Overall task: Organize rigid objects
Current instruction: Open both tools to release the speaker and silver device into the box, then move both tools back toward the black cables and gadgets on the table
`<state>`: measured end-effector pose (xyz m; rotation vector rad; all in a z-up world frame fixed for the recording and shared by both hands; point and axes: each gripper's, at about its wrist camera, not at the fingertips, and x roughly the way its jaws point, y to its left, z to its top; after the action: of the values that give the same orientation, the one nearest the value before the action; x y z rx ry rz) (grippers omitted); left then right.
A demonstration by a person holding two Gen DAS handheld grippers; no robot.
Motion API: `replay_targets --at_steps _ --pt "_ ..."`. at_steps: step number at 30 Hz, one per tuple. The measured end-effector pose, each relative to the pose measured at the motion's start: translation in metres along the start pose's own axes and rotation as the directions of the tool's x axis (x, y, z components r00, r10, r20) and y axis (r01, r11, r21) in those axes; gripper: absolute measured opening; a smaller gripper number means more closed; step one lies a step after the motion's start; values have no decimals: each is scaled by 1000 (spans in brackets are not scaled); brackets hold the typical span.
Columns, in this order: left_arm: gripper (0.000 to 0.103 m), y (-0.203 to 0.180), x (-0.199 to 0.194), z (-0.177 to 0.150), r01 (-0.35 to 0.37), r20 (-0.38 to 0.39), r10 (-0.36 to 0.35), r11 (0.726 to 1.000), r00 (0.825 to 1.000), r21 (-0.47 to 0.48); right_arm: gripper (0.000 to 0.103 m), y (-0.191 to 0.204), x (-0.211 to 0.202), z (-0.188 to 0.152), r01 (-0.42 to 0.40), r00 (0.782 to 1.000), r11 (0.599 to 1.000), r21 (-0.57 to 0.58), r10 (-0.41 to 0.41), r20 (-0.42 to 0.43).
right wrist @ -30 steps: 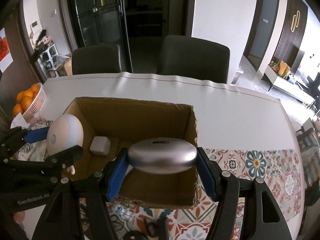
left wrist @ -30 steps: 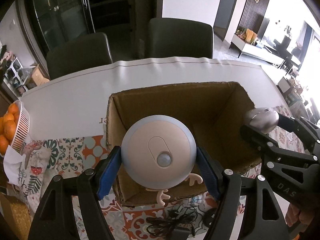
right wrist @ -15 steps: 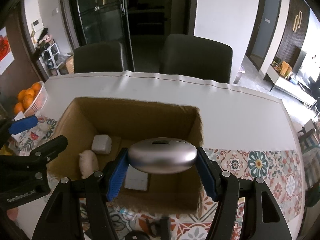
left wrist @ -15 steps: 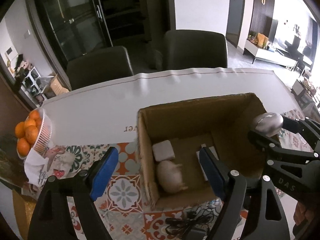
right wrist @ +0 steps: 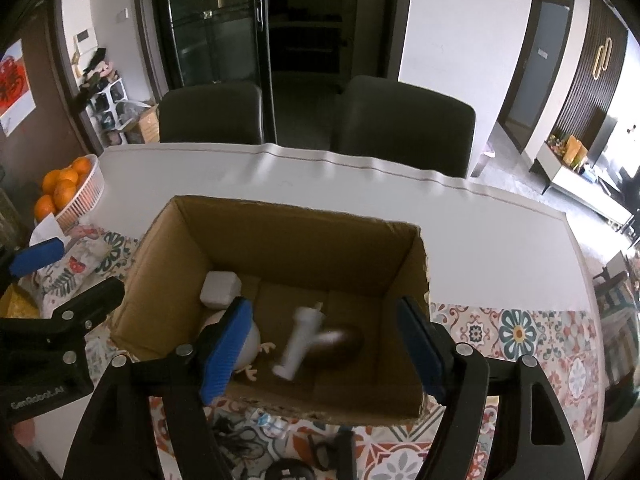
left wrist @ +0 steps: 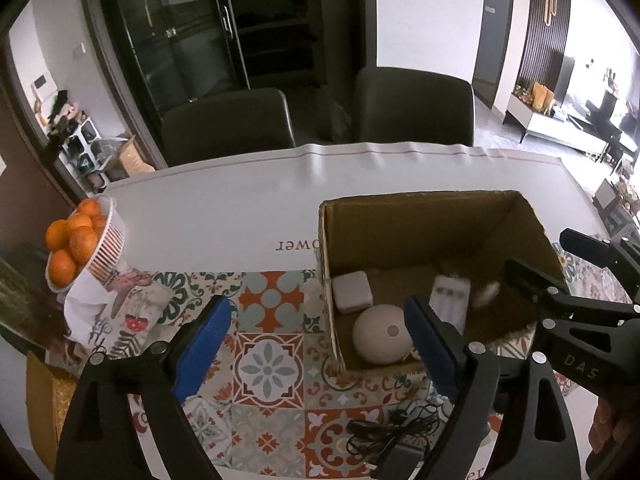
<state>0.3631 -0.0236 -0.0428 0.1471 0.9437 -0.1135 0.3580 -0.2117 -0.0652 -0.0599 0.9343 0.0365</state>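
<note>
An open cardboard box [left wrist: 420, 197] [right wrist: 296, 211] stands on the table. Inside lie a round pink night light [left wrist: 380, 338] [right wrist: 253, 347], a white square case [left wrist: 351, 291] [right wrist: 219, 289], a flat white piece [left wrist: 450, 300] [right wrist: 301, 340] and a silver oval object [right wrist: 342, 341], the last two blurred by motion. My left gripper [left wrist: 316, 344] [right wrist: 64, 277] hangs over the box's left wall, its jaws opening with nothing held. My right gripper [right wrist: 322, 346] [left wrist: 560, 264] is above the box's near wall, its jaws opening too, with the silver object lying below them.
A white basket of oranges [left wrist: 80, 236] [right wrist: 64, 188] sits at the table's left edge. A black tangled cable [left wrist: 396, 432] lies on the patterned mat [left wrist: 272, 352] in front of the box. Two dark chairs [right wrist: 404, 120] stand behind the white-covered table [left wrist: 240, 200].
The left gripper let the night light fall into the box and drew back to the left. The right gripper opened and dropped the silver oval object into the box.
</note>
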Motion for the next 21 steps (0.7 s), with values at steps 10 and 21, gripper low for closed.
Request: replay_targets --at_steps 10,21 --pt "97 1 -36 -18 -26 65 26 1000 998 5 76 -1 -38 -16 33 999 999 34 -35 40" --pt "97 -6 -75 -47 -6 125 8 1000 992 -15 78 -3 -85 -47 37 992 997 72 -46 115"
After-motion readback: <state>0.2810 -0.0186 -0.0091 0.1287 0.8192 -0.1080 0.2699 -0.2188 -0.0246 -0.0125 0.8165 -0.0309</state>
